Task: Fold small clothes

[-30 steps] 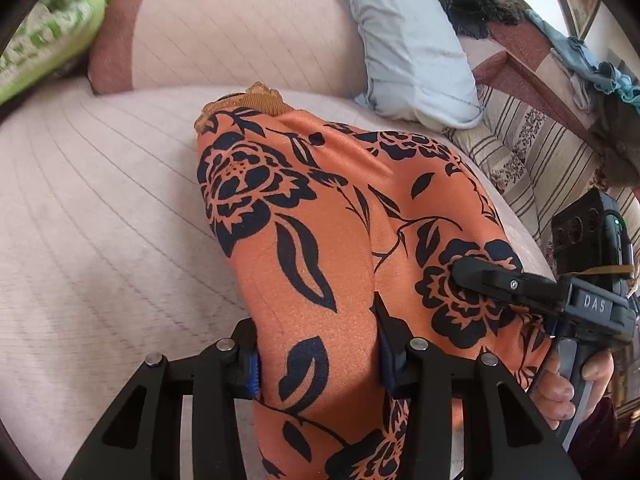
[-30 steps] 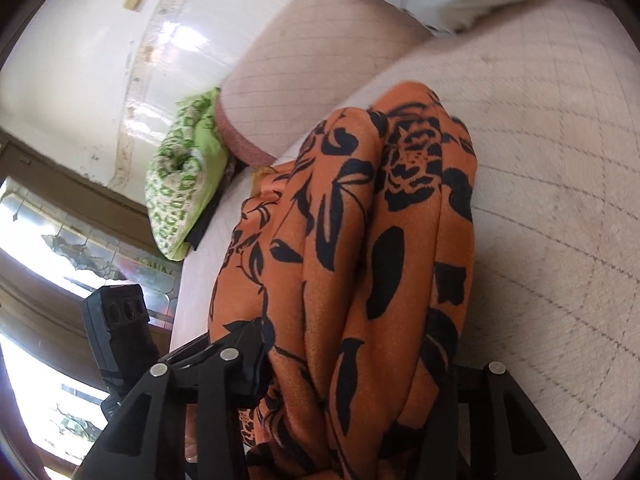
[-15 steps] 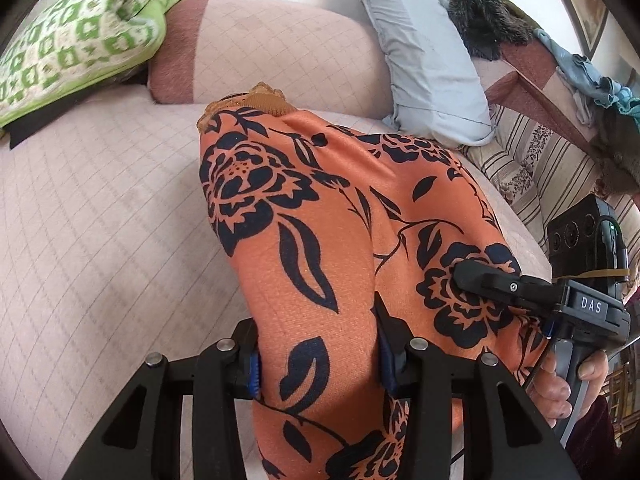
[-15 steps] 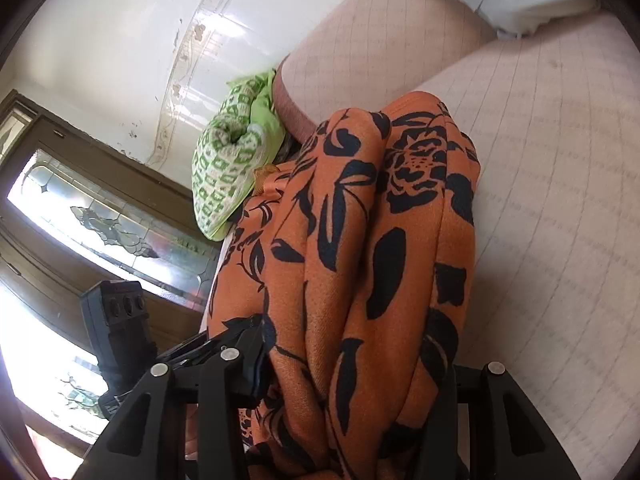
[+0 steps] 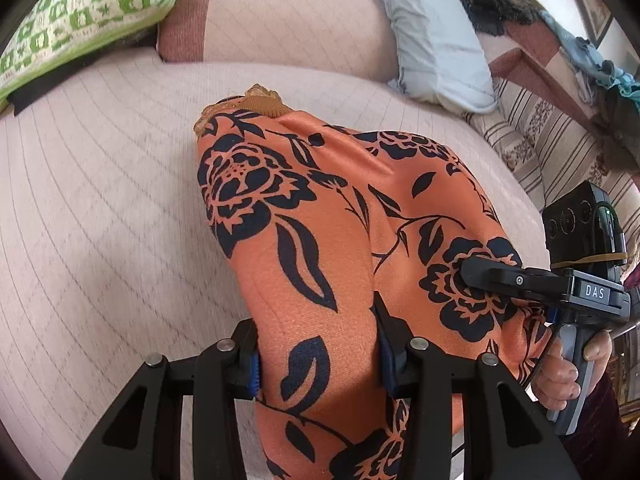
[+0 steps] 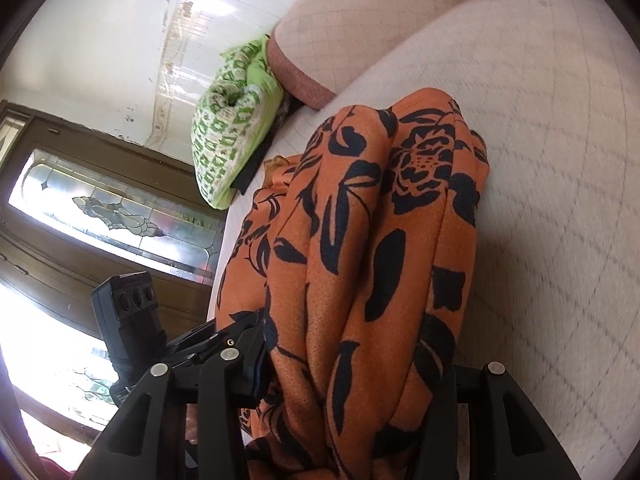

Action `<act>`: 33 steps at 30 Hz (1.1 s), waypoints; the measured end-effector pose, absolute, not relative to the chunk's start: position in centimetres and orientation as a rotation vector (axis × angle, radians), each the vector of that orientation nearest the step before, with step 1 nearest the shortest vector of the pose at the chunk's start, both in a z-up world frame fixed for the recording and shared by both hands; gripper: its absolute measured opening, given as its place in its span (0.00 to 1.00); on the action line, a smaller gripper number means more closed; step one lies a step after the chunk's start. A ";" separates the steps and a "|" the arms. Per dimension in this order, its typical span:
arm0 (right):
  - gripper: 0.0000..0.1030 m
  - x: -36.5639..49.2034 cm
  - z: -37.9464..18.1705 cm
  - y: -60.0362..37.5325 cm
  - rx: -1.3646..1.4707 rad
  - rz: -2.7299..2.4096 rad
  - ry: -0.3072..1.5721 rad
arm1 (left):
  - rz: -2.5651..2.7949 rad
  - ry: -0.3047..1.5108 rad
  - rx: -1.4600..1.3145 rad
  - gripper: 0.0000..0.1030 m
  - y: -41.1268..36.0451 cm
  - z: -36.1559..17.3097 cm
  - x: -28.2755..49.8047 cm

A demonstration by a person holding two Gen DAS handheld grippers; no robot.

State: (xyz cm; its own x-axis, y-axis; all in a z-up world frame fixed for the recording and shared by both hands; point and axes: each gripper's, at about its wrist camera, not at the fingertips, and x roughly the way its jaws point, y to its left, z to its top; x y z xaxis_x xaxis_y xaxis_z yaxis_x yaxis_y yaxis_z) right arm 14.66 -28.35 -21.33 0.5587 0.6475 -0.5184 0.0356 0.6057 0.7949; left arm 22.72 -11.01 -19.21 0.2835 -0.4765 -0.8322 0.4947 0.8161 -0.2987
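Observation:
An orange garment with a dark navy flower print point(image 5: 320, 216) lies stretched over the pale pink quilted bed point(image 5: 100, 220). A tan lace trim shows at its far end. My left gripper point(image 5: 318, 364) is shut on a bunched fold of its near edge. My right gripper point(image 6: 352, 364) is shut on another gathered fold of the same garment point(image 6: 372, 240). In the left wrist view the right gripper point(image 5: 472, 274) sits at the cloth's right side, held by a hand. In the right wrist view the left gripper's body point(image 6: 132, 316) shows at lower left.
A green and white patterned cushion point(image 5: 80, 12) lies at the far left. A pink bolster point(image 5: 280, 20) and a grey pillow point(image 5: 432, 36) stand along the back. A striped sofa with piled clothes point(image 5: 560, 128) is at right. A stained-glass door point(image 6: 100, 208) is beyond the bed.
Both grippers keep their hold on the garment and have drawn back and tilted up a little; more of the green cushion and the back of the bed shows in both views.

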 end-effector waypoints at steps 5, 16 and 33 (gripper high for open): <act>0.46 14.1 -23.6 -28.4 0.815 0.362 1.025 | -0.606 1.152 0.071 0.50 -11.3 -21.3 21.9; 0.57 12.6 -18.1 -32.0 0.637 0.150 0.823 | -0.507 1.109 0.024 0.57 -9.5 -19.0 22.7; 0.33 19.9 -21.8 -30.0 0.597 0.104 0.957 | -0.372 1.051 0.177 0.71 -13.2 -21.7 26.5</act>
State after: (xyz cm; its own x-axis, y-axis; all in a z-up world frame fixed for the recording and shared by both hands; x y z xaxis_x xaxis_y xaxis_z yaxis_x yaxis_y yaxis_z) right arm 19.87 -30.02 -21.80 0.5840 0.3399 -0.7372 0.1731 0.8351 0.5222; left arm 26.54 -13.16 -21.68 0.4421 -0.2142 -0.8710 0.3813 0.9238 -0.0337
